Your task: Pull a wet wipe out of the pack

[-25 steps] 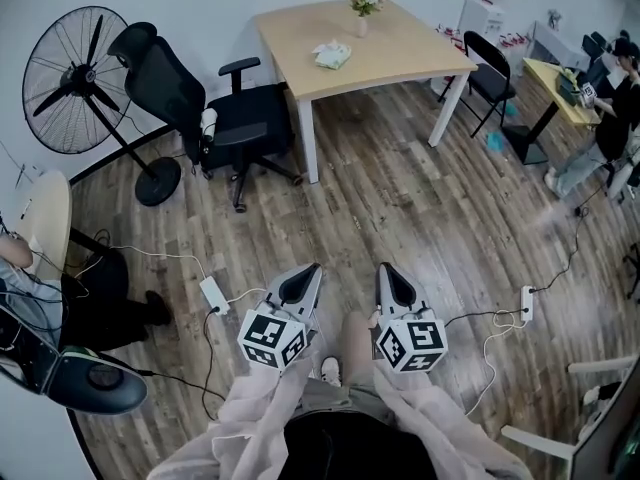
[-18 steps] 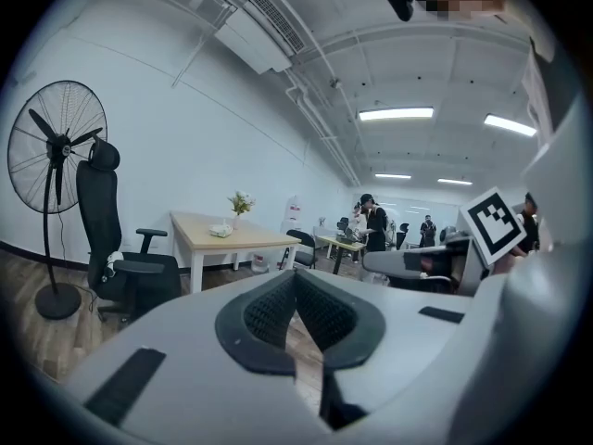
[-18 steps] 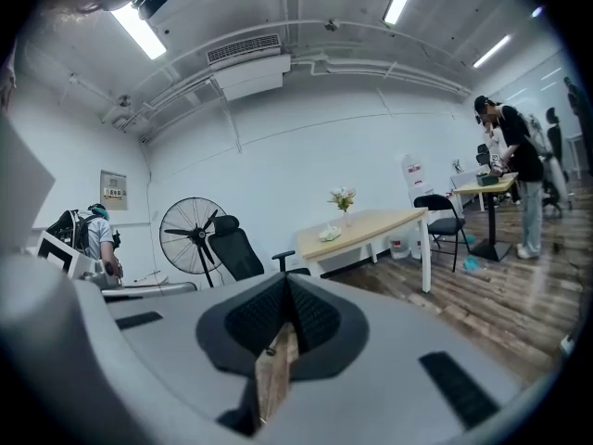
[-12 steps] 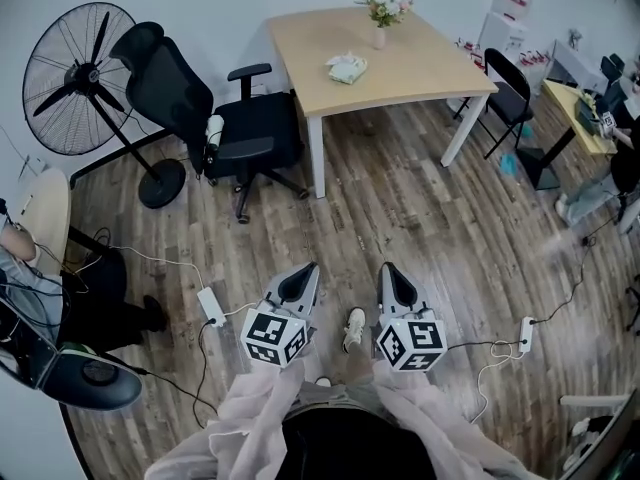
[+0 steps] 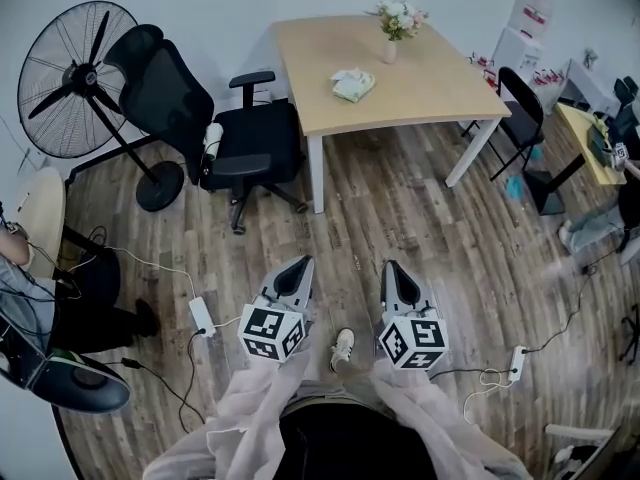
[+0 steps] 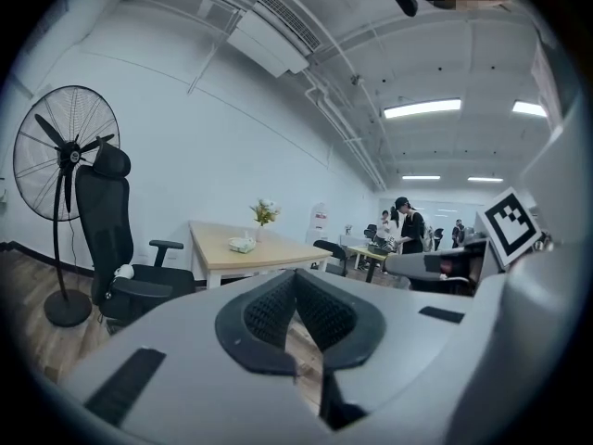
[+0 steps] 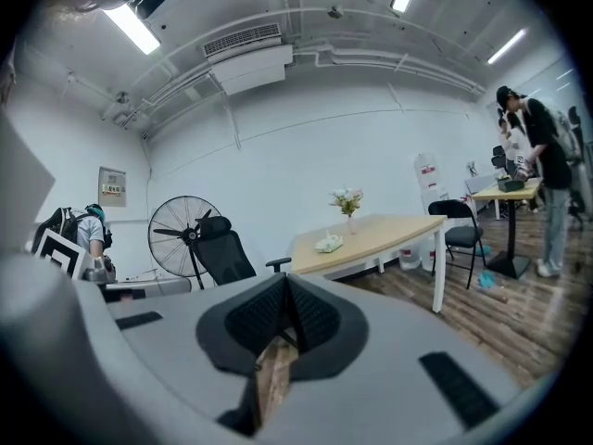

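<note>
Lying at twelve o'clock on the tabletop, the wipe pack is brought nearer but not yet reached; jaws of left gripper and right gripper are closed, empty.

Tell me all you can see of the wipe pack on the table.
The pack is small, pale and soft-looking, its top rumpled; whether a wipe sticks out I cannot tell. It lies near the middle of the light wooden table, apart from the flower vase. Only the table touches it.
</note>
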